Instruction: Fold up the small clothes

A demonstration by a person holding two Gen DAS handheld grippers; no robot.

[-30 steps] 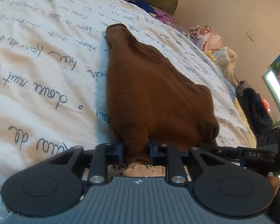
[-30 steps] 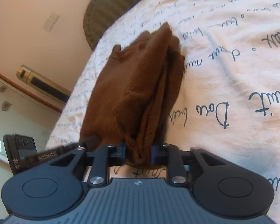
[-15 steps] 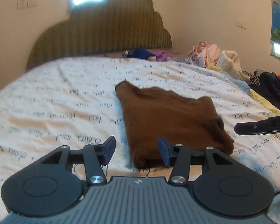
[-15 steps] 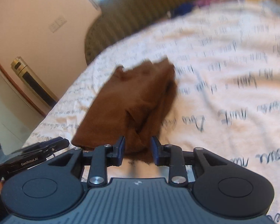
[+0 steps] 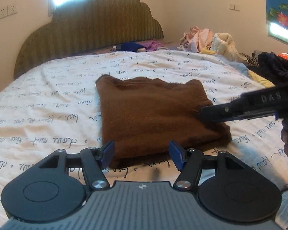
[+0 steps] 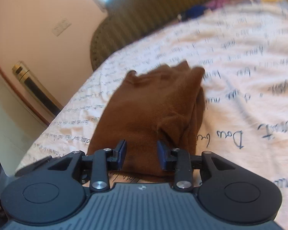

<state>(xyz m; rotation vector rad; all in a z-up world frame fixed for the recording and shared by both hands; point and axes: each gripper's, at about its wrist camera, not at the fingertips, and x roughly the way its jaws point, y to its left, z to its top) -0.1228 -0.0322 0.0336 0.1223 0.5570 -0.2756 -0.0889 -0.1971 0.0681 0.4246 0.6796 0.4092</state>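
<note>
- Both grippers have let go of the folded brown garment (image 5: 155, 115) since a second ago; their jaws have just been opening.
- Left wrist view: left gripper (image 5: 142, 155) has its fingers spread, clear of the garment's near edge; the garment lies flat on the script-printed bedsheet (image 5: 48, 115), the right gripper's arm beside its right edge.
- Right wrist view: right gripper (image 6: 142, 153) has its fingers apart, not pressing the garment (image 6: 153, 111) seen between them.
</note>
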